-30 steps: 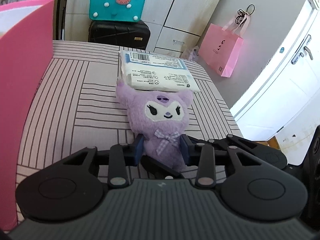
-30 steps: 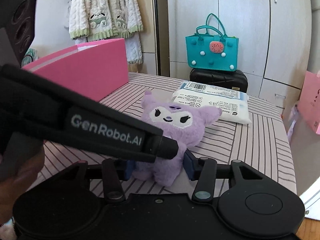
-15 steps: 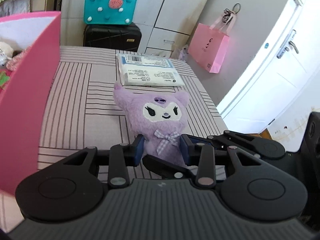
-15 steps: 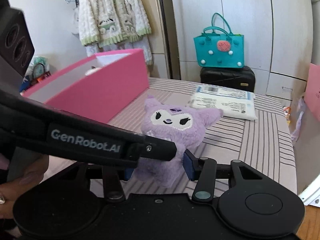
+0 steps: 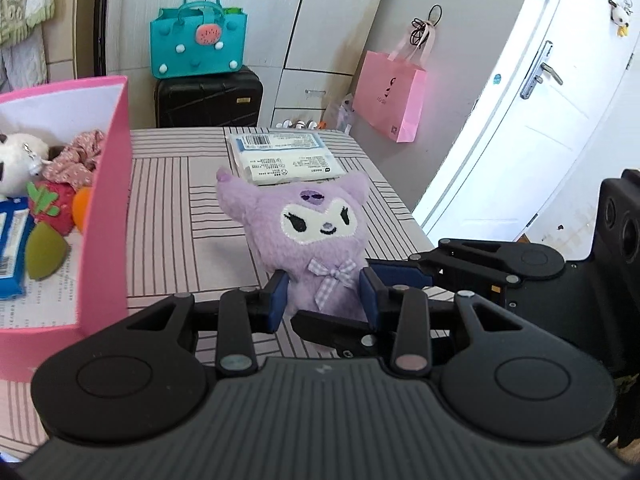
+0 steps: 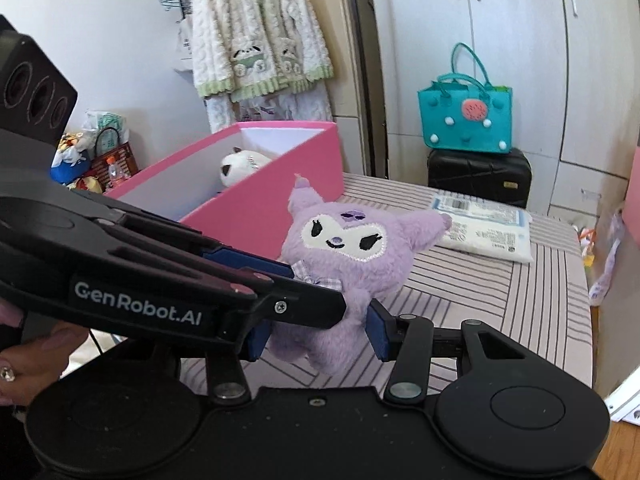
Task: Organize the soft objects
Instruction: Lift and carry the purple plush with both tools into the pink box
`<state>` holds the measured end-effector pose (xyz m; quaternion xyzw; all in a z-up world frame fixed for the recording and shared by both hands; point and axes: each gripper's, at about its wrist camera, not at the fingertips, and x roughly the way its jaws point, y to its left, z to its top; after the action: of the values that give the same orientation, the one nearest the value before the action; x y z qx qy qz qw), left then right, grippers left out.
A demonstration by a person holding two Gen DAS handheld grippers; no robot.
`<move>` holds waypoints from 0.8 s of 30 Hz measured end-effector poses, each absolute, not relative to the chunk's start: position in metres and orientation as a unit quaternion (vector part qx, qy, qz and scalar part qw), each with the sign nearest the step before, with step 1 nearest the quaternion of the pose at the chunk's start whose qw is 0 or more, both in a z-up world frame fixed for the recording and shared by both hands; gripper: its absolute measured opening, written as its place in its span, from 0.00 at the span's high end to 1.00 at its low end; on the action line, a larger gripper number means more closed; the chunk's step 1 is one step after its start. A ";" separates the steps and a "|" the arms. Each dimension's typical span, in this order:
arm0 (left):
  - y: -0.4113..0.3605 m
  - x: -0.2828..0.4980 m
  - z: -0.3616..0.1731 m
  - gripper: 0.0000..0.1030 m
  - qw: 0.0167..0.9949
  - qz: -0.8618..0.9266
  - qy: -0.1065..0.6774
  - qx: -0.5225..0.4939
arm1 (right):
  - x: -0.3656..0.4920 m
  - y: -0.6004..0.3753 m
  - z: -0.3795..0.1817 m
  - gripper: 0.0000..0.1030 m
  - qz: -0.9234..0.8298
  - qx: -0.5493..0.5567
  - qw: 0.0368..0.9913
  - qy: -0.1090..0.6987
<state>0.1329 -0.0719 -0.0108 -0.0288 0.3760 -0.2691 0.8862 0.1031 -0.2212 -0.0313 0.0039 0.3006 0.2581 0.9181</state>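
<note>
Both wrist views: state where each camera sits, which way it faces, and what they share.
Left wrist: on the left gripper, facing the teal felt handbag and white door; the right gripper crosses in at right.
Right wrist: on the right gripper, facing the open pink box and hanging cream cardigan; the left gripper and the person's fingers show at left.
Shared: the purple cat-eared plush toy, gripped by both.

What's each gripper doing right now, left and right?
Left gripper: closed on the purple plush toy, at its lower body.
Right gripper: closed on the same plush toy, lower down.
</note>
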 end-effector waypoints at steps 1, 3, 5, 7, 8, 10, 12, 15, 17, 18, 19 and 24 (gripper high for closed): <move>-0.070 0.131 -0.008 0.64 0.886 -0.270 0.376 -0.029 | 0.101 -0.220 -0.028 0.47 0.260 0.003 0.918 0.300; -0.066 0.126 -0.003 0.64 0.884 -0.273 0.378 -0.031 | 0.096 -0.218 -0.024 0.47 0.265 0.003 0.916 0.301; -0.060 0.121 0.001 0.64 0.883 -0.277 0.379 -0.033 | 0.091 -0.215 -0.018 0.47 0.271 0.004 0.914 0.302; -0.054 0.114 0.008 0.64 0.885 -0.280 0.372 -0.027 | 0.085 -0.212 -0.012 0.47 0.280 0.000 0.914 0.292; -0.052 0.111 0.011 0.64 0.887 -0.281 0.367 -0.021 | 0.082 -0.210 -0.009 0.47 0.284 0.001 0.914 0.288; -0.046 0.104 0.018 0.64 0.890 -0.281 0.360 -0.014 | 0.079 -0.207 -0.004 0.47 0.294 0.009 0.912 0.287; -0.040 0.098 0.025 0.64 0.891 -0.281 0.356 -0.010 | 0.074 -0.202 0.002 0.47 0.302 0.009 0.911 0.283; -0.030 0.090 0.032 0.64 0.892 -0.282 0.354 -0.010 | 0.067 -0.192 0.009 0.47 0.310 -0.002 0.910 0.274; -0.023 0.084 0.037 0.64 0.893 -0.280 0.351 -0.009 | 0.065 -0.186 0.013 0.47 0.318 -0.006 0.908 0.273; -0.020 0.082 0.038 0.64 0.895 -0.279 0.349 -0.009 | 0.064 -0.183 0.015 0.47 0.322 -0.007 0.907 0.273; -0.016 0.079 0.040 0.64 0.896 -0.278 0.346 -0.009 | 0.063 -0.180 0.017 0.47 0.325 -0.009 0.906 0.273; 0.006 0.065 0.050 0.65 0.907 -0.269 0.322 -0.012 | 0.062 -0.163 0.029 0.47 0.349 -0.019 0.899 0.265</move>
<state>0.0654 0.0065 0.0503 -0.0119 0.3225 -0.2689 0.9075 0.0619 -0.1628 0.0293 -0.0189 0.2651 0.3486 0.8988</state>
